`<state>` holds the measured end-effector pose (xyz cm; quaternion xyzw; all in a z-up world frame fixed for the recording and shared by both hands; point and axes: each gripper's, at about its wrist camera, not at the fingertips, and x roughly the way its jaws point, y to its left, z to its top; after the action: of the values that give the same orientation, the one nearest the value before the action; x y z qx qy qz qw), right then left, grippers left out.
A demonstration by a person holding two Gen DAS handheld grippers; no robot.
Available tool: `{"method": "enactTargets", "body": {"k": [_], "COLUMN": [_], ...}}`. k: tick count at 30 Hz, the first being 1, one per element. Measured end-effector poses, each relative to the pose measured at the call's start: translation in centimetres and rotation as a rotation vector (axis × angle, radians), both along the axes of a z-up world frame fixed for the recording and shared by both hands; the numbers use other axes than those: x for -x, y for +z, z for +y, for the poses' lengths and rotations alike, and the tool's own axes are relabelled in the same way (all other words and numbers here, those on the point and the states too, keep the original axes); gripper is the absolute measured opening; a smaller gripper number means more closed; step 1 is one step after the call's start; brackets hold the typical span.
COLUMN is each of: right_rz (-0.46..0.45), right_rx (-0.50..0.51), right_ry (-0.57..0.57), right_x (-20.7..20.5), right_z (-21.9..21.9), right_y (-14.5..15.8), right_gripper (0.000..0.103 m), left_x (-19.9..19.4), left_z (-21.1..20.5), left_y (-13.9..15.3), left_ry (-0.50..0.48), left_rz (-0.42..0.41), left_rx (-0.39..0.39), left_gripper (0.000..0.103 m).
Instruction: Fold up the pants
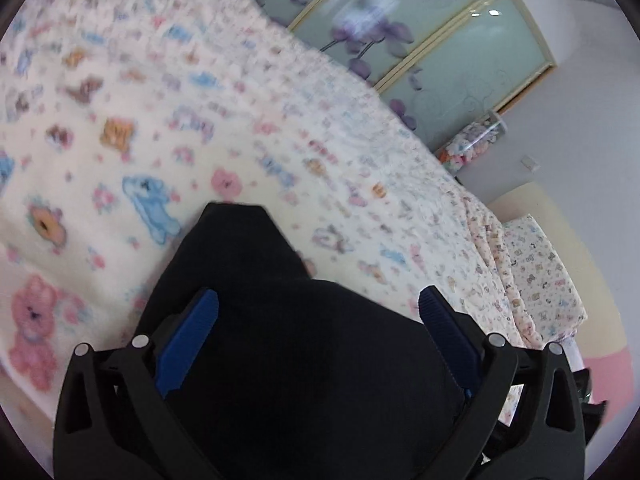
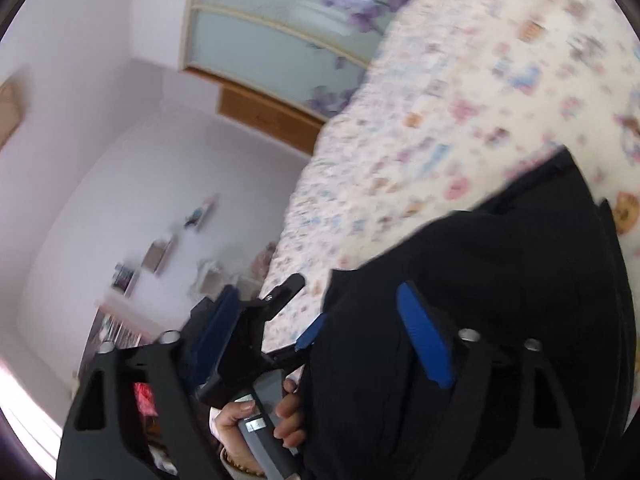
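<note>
The black pants (image 1: 256,280) lie bunched on the cartoon-print bedspread (image 1: 200,120). In the left wrist view my left gripper (image 1: 318,300) is open, its blue pads (image 1: 192,328) wide apart with the black cloth lying between and under them. In the right wrist view my right gripper (image 2: 316,300) is open, one blue pad (image 2: 424,340) over the black pants (image 2: 500,280), the other toward the bed's edge. The left gripper (image 2: 304,316) and the hand holding it also show there, at the pants' edge.
The bedspread (image 2: 460,100) covers the whole bed. Frosted sliding doors with purple flowers (image 1: 400,32) stand behind it. A printed pillow (image 1: 540,272) and a jar of soft toys (image 1: 472,144) are to the right. A pale wall with shelves (image 2: 128,272) is at the left.
</note>
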<state>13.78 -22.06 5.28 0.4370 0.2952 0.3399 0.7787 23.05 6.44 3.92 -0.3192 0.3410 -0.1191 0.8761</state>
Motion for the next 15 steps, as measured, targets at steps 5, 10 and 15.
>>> {"method": "enactTargets", "body": {"k": [5, 10, 15], "right_rz": [-0.046, 0.030, -0.041], "right_rx": [0.095, 0.080, 0.024], "right_ry": [-0.127, -0.126, -0.027], "right_x": [1.0, 0.6, 6.2], "right_z": [-1.5, -2.7, -2.4], "right_y": [0.9, -0.2, 2.6], "right_gripper": [0.102, 0.102, 0.102], "left_x": [4.4, 9.9, 14.3], "left_z": [1.1, 1.8, 1.2], "left_y": [2.4, 2.7, 2.2], "left_ry": [-0.045, -0.049, -0.131], "left_rz": [-0.076, -0.012, -0.031], "left_rx": [0.079, -0.015, -0.063], "left_gripper": [0.101, 0.101, 0.101]}}
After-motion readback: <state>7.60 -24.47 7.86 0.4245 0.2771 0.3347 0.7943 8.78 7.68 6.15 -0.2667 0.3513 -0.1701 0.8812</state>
